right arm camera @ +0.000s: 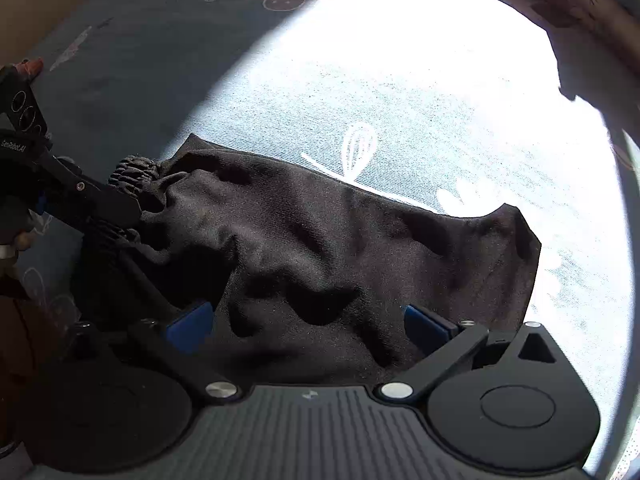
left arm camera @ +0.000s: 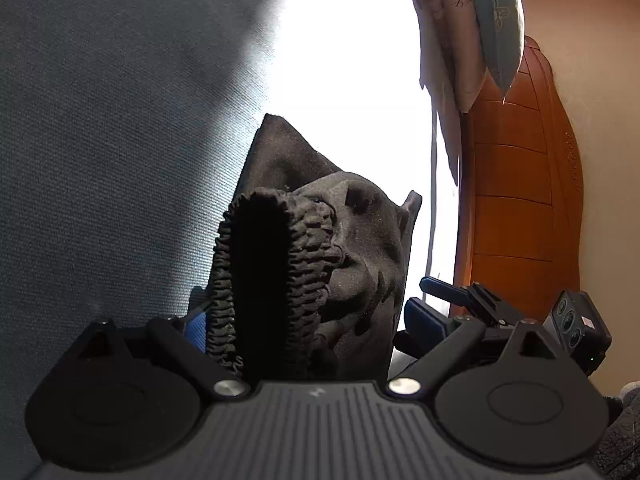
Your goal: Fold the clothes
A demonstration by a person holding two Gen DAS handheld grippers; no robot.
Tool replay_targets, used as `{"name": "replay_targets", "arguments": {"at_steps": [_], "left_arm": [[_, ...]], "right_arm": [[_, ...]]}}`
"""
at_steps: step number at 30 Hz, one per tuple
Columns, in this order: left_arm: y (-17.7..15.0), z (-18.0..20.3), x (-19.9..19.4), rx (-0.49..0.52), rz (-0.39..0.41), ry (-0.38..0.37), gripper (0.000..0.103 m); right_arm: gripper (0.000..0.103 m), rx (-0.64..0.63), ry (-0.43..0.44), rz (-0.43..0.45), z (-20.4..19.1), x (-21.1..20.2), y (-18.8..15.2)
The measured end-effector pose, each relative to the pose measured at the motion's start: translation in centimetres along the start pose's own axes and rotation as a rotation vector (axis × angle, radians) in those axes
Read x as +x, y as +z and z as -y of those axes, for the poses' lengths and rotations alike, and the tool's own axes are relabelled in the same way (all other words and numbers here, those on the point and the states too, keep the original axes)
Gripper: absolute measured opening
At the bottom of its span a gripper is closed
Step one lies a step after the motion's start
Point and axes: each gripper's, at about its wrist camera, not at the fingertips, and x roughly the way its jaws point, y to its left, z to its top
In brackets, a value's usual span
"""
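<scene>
- Black garment (right arm camera: 340, 248) with a ruched elastic waistband (left arm camera: 304, 248) lies rumpled on a blue-grey bed sheet (right arm camera: 140, 60) printed with flowers, filling the middle of the right wrist view, half in strong sunlight.
- Left tongs (left arm camera: 300, 332): the waistband runs straight between the fingers in the lower middle of the left wrist view. They look to be pinching that elastic edge, though the fingertips are mostly buried in cloth.
- Right tongs (right arm camera: 312, 320) are spread wide, blue pads at either side of the lower frame, hovering over the cloth and pinching nothing.
- Step in hand, as I judge it: taking hold of the waistband at two spots so the piece can be lifted or pulled flat. Whether it is being spread for a fold or gathered midway through one, the creases do not settle.
- Next move calls for the right tongs to close on an edge well apart from the left grip.
- Around: a wooden headboard (left arm camera: 516, 208) and pillows (left arm camera: 496, 20) at the right of the left wrist view. Nothing lies on the garment; glare hides its far edge detail.
</scene>
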Motion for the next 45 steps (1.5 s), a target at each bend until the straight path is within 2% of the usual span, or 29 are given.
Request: {"name": "replay_targets", "arguments": {"at_steps": [6,8,12,16,22,26,30,36,38,39,40,45], "left_arm": [[3.7,2.2,1.9,0.119,-0.035,0.016,0.094],[3.8,2.6,2.3,0.141,-0.056,0.018,0.094],[1.4,1.7,2.6,0.067,-0.109,-0.009,0.094],[-0.1,2.2,3.1,0.083,-0.12,0.021,0.094],[5.0,3.8,2.9,0.131,-0.046,0.009,0.094],[3.6,3.1,3.0,0.088,-0.106,0.005,0.094],[1.2,3.0,3.3,0.099,-0.123,0.033,0.094],[3.0,4.7,4.5,0.142,-0.127,0.121,0.093],[2.7,4.7,4.1,0.18,-0.126,0.177,0.071],[2.5,4.8,3.9,0.198,-0.125,0.206,0.065],[2.4,4.8,3.7,0.217,-0.125,0.234,0.053],[1.9,6.2,4.3,0.301,-0.137,0.355,0.047]], "right_arm": [[0.103,0.035,0.0,-0.01,0.2,0.3,-0.1],[0.103,0.038,0.001,-0.008,0.1,0.3,-0.1],[0.103,0.039,0.011,-0.003,0.1,-0.1,-0.1],[0.103,0.06,0.011,-0.005,0.6,-0.2,-0.5],[0.103,0.061,0.002,0.007,-0.1,-0.3,-1.0],[0.103,0.075,0.009,0.015,0.1,-1.6,-2.0],[0.103,0.092,0.024,0.02,1.0,-2.1,-2.7],[0.103,0.147,0.046,0.044,2.6,-2.7,-3.1],[0.103,0.186,0.062,0.049,3.4,-3.1,-3.4],[0.103,0.205,0.07,0.051,3.9,-3.3,-3.6],[0.103,0.223,0.074,0.053,4.4,-3.4,-3.8],[0.103,0.297,0.085,0.065,6.9,-3.3,-4.9]]}}
